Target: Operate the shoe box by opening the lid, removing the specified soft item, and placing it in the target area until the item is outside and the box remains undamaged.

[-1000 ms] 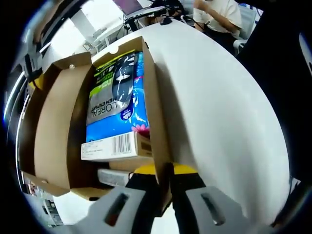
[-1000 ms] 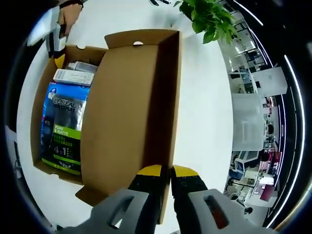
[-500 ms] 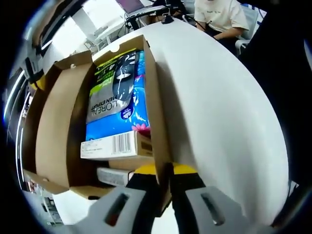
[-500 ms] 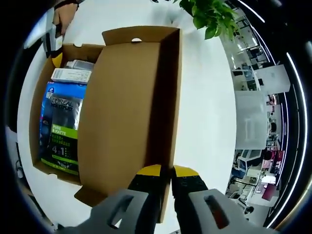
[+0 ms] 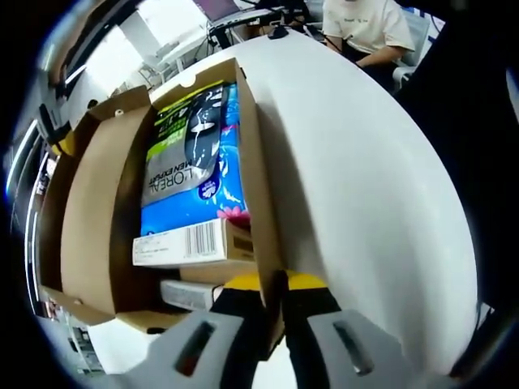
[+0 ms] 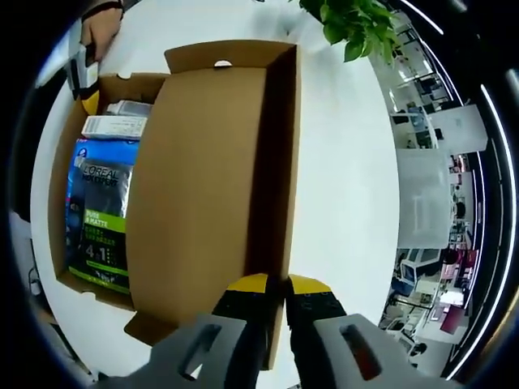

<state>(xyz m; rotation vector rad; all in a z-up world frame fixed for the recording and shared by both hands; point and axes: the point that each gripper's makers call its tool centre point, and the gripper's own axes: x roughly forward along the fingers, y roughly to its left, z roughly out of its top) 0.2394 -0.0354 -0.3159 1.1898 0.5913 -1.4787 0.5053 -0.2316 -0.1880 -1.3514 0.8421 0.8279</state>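
The brown cardboard shoe box [image 5: 258,162] lies open on a white table. Inside it lies a blue and grey L'Oreal pack [image 5: 190,162], with a white barcoded carton [image 5: 182,241] and a smaller white item below it. My left gripper [image 5: 272,288] is shut on the box's near side wall at its corner. The lid [image 6: 203,178] stands swung up beside the box, and my right gripper [image 6: 276,288] is shut on its free edge. In the right gripper view the blue pack [image 6: 97,211] shows past the lid, and the left gripper [image 6: 85,69] sits at the box's far corner in a hand.
The white table [image 6: 340,203] runs wide to the right of the box. A green plant [image 6: 357,28] stands at its far edge. A seated person [image 5: 365,24] and desks lie beyond the table in the left gripper view.
The lid has turned slightly in the right gripper view and hides a bit more of the box's inside. The left gripper's hold on the wall is unchanged.
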